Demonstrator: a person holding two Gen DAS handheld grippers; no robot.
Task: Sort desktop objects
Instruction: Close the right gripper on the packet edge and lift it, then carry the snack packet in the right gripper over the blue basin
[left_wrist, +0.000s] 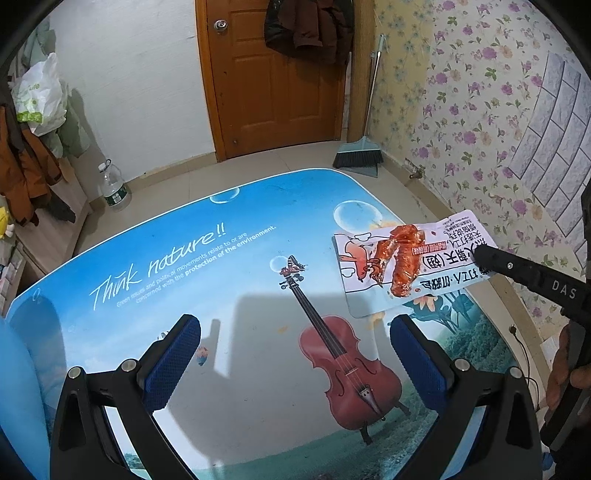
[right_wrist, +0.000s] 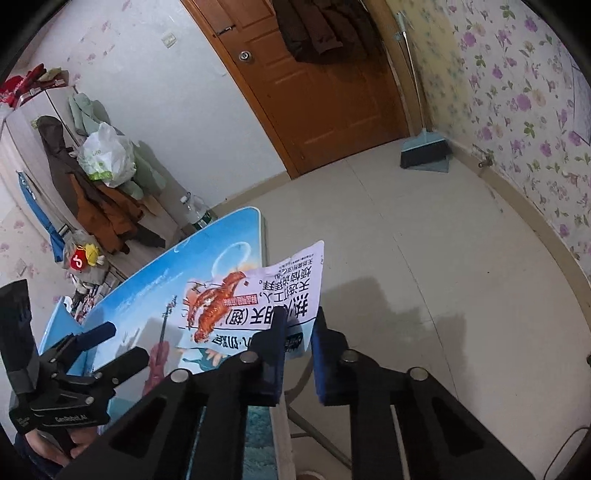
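A white snack packet (left_wrist: 402, 262) printed with a red chicken wing hangs over the right edge of the blue picture table (left_wrist: 207, 266). My right gripper (right_wrist: 299, 332) is shut on the packet (right_wrist: 251, 302) at its near edge and holds it tilted above the table's right side; it shows in the left wrist view (left_wrist: 484, 258) as a black arm from the right. My left gripper (left_wrist: 295, 339) is open and empty, low over the table above the printed violin. It also shows in the right wrist view (right_wrist: 122, 343) at the left.
A broom and dustpan (left_wrist: 360, 151) lean by the brown door (left_wrist: 273, 81). A water bottle (left_wrist: 114, 186) stands on the floor beyond the table's far left edge. Clothes and a bag (left_wrist: 37, 96) hang at the left. The flowered wall (left_wrist: 498, 110) runs along the right.
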